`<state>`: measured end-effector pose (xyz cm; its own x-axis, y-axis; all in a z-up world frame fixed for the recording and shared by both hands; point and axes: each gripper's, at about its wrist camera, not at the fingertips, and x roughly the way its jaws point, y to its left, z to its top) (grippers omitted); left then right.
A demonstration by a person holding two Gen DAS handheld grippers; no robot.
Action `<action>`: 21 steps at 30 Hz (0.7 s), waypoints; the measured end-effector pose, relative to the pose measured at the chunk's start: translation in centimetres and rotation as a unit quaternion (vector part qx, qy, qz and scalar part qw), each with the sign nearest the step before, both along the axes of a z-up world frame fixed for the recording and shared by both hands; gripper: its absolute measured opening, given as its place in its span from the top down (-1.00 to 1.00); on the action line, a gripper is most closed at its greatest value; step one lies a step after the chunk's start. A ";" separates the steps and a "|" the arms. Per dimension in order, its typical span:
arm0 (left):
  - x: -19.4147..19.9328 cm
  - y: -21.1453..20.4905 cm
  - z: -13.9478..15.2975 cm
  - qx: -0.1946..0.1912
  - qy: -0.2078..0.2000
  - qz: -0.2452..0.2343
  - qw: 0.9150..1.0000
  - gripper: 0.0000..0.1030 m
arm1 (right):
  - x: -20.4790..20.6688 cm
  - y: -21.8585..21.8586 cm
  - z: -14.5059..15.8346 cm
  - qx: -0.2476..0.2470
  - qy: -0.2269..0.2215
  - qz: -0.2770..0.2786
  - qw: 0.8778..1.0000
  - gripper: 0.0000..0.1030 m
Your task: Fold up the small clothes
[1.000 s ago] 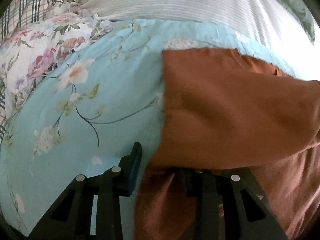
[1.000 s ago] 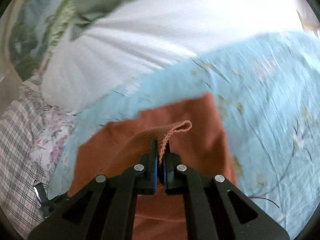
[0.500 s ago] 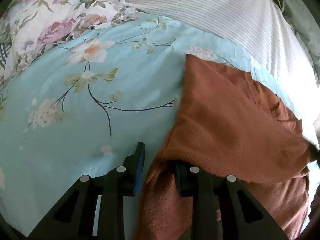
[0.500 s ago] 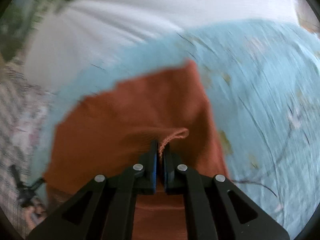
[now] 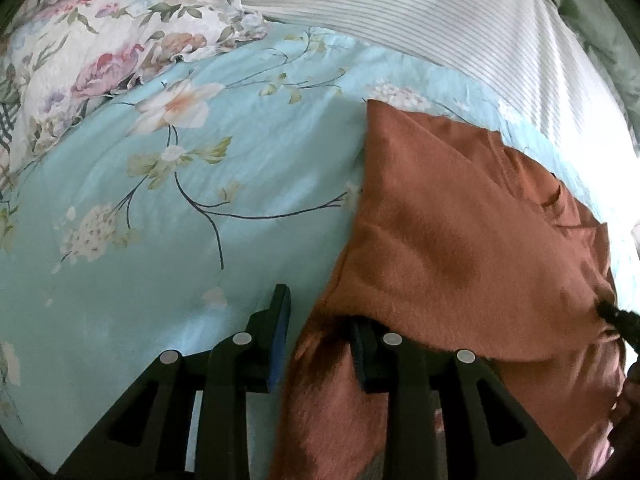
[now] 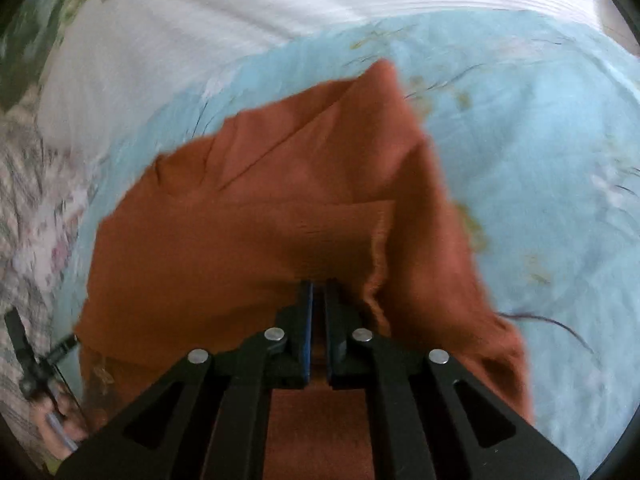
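Since the earlier frames, the cloth edge pinched by the right black two-finger gripper has been carried further forward, so that a broad flap is now laid over the rest of the rust-orange knitted garment, where a second ago only a small curled corner rose from the jaws. The right fingers are clenched on that flap, with only a thin strip of fabric between the blue pads. The left black two-finger gripper is shown with its jaws spread apart; the left finger rests over bare sheet, while the right finger is partly covered by a fold of the garment, and it cannot be told with certainty whether any cloth lies between the two. The garment is spread on a light blue bedsheet printed with flowers and thin branches. Beyond the sheet a white ribbed striped bedcover is seen, and to the left a white floral quilt with pink roses.
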<state>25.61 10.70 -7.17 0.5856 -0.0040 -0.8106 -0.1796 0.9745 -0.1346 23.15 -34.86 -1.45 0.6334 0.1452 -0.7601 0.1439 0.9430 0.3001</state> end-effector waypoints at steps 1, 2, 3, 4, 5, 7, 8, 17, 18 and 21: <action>-0.3 0.0 0.1 0.002 0.001 -0.003 1.000 0.42 | -0.9 -0.3 0.5 0.006 -0.007 0.003 1.000 0.79; -0.7 -0.1 0.3 0.005 0.000 -0.010 1.000 0.42 | -2.0 -0.8 1.1 0.010 -0.011 0.007 1.000 0.62; -1.3 -0.2 0.5 0.010 0.001 -0.020 1.000 0.42 | -2.8 -1.1 1.3 0.011 -0.011 0.008 1.000 0.50; -1.8 -0.3 0.5 0.013 0.001 -0.026 1.000 0.42 | -3.8 -1.4 1.6 0.009 -0.011 0.008 1.000 0.26; -2.3 -0.3 0.6 0.015 0.001 -0.032 0.999 0.43 | -4.7 -1.7 1.8 0.005 -0.011 0.008 1.000 0.17; -3.9 -0.2 0.8 0.013 0.003 -0.047 0.999 0.41 | -7.0 -2.4 1.9 0.005 -0.010 0.008 1.000 0.17; -4.8 -0.1 0.8 0.009 0.005 -0.054 0.998 0.40 | -8.0 -3.1 1.7 0.009 -0.006 0.006 1.000 0.17; -12.9 0.7 0.3 -0.054 0.037 -0.122 0.990 0.20 | -18.1 -5.4 -0.9 0.064 0.021 0.038 0.997 0.17; -14.0 0.5 0.1 -0.059 0.041 -0.131 0.989 0.16 | -18.8 -5.2 -1.1 0.072 0.020 0.051 0.996 0.17; -17.2 0.1 -0.3 -0.068 0.044 -0.150 0.985 0.11 | -21.8 -3.9 -1.6 0.098 0.020 0.095 0.990 0.17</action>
<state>8.44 10.81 -7.48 0.4697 -0.2771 -0.8382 0.0962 0.9599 -0.2634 1.40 -38.72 -3.03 0.5502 0.4062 -0.7295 -0.0158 0.8786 0.4773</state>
